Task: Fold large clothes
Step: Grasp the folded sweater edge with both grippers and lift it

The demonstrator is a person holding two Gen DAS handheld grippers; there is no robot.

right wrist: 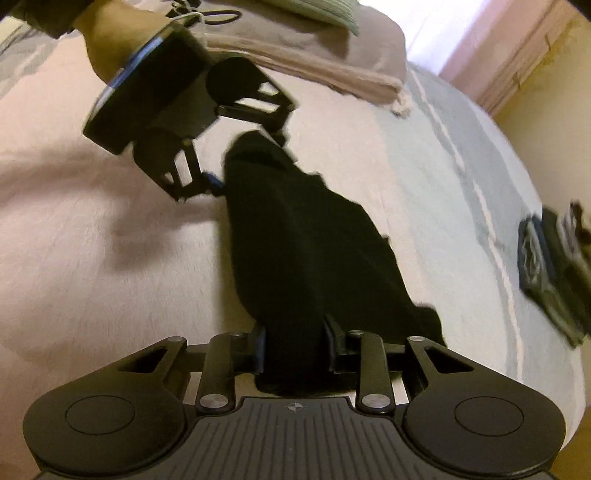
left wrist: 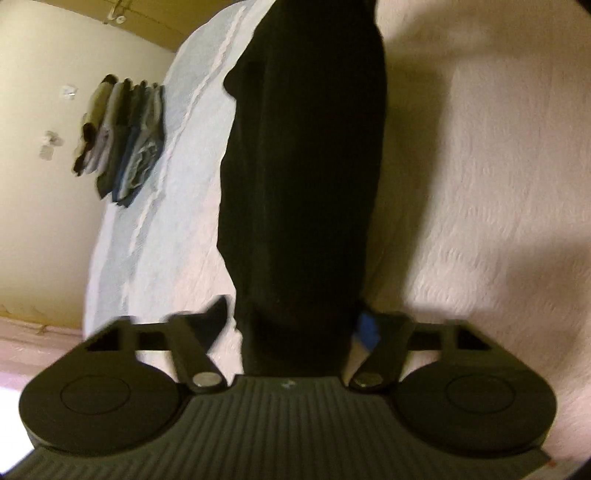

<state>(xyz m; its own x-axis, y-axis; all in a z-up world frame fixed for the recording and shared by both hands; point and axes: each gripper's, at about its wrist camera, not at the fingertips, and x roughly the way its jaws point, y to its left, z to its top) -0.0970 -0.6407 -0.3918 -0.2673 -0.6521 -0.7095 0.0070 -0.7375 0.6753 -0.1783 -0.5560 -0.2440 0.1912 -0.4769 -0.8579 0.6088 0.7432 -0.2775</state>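
Light: dim and warm, glaring white at the window (right wrist: 424,26).
Shadows: lying soft on the bedspread (right wrist: 92,221).
Blur: smearing the stacked clothes (left wrist: 122,140) and the black garment (left wrist: 306,166), which is showing no detail.
Distortion: fisheye bending edges, corners darkening.

Bed (right wrist: 110,258) covered w/ pale pink textured spread; black garment (right wrist: 303,240) laid mid-surface — folded clothes stack (right wrist: 554,266) seen near far edge, folded pinkish blanket (right wrist: 314,55) near one end.

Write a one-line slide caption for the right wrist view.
Both hand-held grippers, right and left, clamp opposite ends of a black garment stretched over a pale bedspread.
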